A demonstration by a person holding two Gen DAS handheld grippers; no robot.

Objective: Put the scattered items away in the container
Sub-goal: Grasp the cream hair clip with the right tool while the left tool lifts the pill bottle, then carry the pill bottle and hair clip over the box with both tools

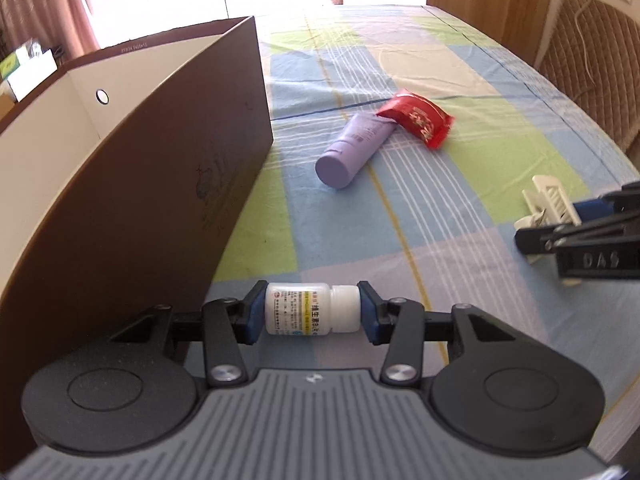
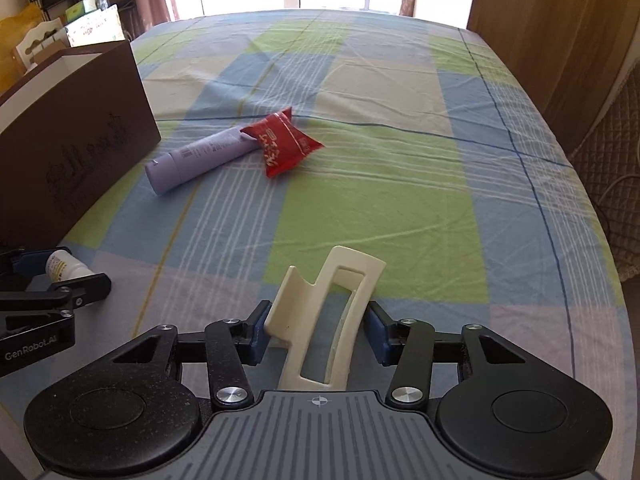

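left gripper (image 1: pixel 312 314) jaws clamped on pill bottle (image 1: pixel 310 314) | right gripper (image 2: pixel 318 334) jaws clamped on hair clip (image 2: pixel 320 320) | box (image 1: pixel 140 168) left

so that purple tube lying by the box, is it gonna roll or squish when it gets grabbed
The purple tube lies on its side with a round cap end, so a nudge would probably roll it. Its body looks like soft plastic and may dent under the pads. The red packet overlaps its far end and would likely shift.

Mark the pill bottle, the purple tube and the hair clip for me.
pill bottle (image 1: pixel 298 314), left wrist view, on its labelled body.
purple tube (image 2: pixel 200 152), right wrist view, on the middle of its side.
hair clip (image 2: pixel 352 272), right wrist view, on its upper cream frame.
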